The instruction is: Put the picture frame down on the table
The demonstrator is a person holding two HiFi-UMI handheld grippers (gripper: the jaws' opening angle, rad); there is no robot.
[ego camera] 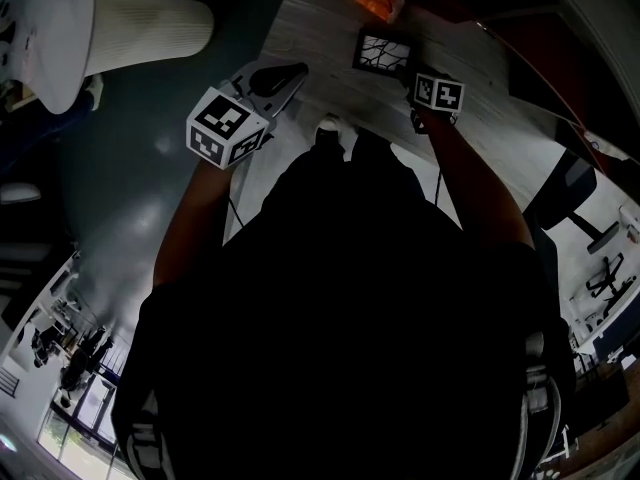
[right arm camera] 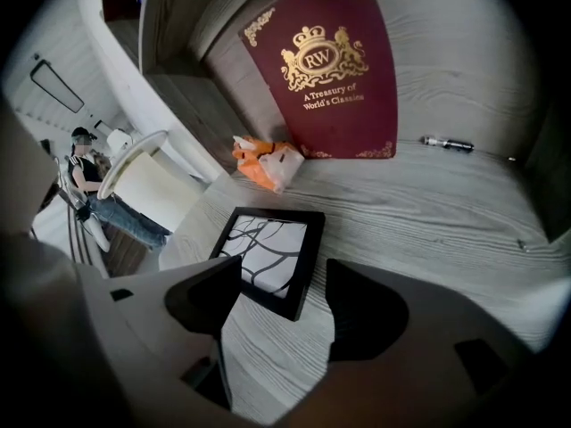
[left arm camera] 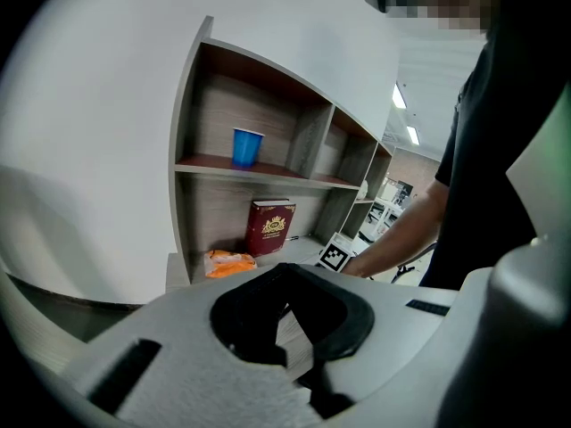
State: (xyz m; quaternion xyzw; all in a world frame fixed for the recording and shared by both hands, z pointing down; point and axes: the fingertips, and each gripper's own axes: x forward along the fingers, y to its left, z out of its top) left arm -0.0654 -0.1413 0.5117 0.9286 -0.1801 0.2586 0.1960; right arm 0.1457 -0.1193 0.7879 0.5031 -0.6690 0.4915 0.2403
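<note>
Picture frame, flat on the tabletop, looks light, stiff and breakable, so take its near black edge; your right hand-held gripper gapes empty, and your left hand-held gripper is pressed together.

A black border is seen on the picture frame just ahead of the right hand-held gripper, set around a white sheet crossed by curving black lines. The desk beneath is patterned in pale grey wood grain. Further ahead, a dark red book is marked with a gold crest and gold lettering, and an orange packet is seen beside it. The left hand-held gripper is coloured light grey with black jaws. Ahead of it, a blue cup is shown on a reddish-brown shelf. Black-and-white squares are printed on its marker cube.
</note>
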